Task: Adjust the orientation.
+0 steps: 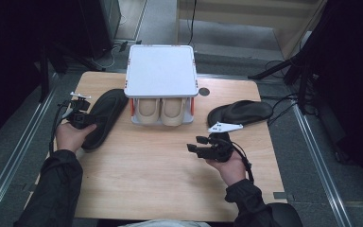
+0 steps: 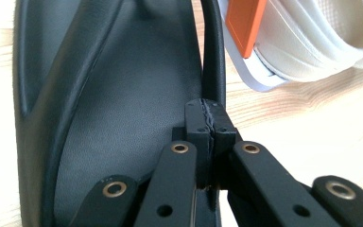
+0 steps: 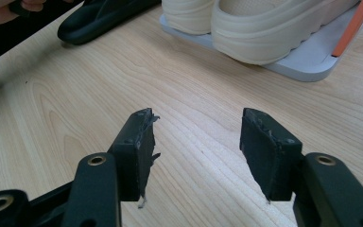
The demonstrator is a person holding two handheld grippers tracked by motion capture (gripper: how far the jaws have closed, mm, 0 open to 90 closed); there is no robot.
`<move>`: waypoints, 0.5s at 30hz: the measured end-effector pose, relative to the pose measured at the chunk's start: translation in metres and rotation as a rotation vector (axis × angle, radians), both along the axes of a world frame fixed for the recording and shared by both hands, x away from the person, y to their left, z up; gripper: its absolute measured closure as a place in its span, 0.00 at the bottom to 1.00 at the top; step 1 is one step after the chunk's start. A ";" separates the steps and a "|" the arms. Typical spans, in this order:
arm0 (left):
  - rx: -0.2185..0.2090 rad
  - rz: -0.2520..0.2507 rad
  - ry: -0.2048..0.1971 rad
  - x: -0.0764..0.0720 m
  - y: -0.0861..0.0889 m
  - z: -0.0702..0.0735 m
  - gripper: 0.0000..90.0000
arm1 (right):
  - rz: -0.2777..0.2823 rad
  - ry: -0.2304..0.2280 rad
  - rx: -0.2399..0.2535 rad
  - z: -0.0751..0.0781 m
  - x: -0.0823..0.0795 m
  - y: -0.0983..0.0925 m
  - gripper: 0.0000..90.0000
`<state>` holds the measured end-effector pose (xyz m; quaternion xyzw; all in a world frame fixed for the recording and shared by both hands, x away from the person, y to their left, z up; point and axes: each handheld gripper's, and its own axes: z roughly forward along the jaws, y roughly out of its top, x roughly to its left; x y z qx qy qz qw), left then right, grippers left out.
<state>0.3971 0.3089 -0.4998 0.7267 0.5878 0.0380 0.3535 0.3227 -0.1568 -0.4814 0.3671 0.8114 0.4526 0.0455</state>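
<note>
Two tongs work the wooden surface [image 1: 170, 170]: the right tongs [image 3: 196, 142] hover with jaws apart and nothing between them, the left tongs [image 2: 210, 124] are clamped on the edge of a black slipper [image 2: 123, 109], and beyond both stands a rack [image 1: 161, 71] holding cream shoes [image 1: 160, 111].

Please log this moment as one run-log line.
left gripper: shut on black leather slipper rim | right gripper: open, empty, above wooden table | second black slipper: untouched
</note>
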 end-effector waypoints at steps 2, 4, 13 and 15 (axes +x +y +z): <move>0.010 -0.008 -0.003 0.001 -0.005 0.000 1.00 | 0.001 0.001 0.000 0.000 0.000 0.000 0.51; 0.013 -0.017 -0.003 0.002 -0.011 0.001 1.00 | 0.001 0.001 0.000 0.000 0.000 0.000 0.51; 0.004 -0.036 -0.012 0.004 -0.018 0.002 0.98 | 0.009 0.006 0.007 -0.001 0.000 0.001 0.51; 0.008 -0.031 -0.017 0.003 -0.016 0.003 0.98 | 0.009 0.006 0.007 -0.001 0.000 0.001 0.51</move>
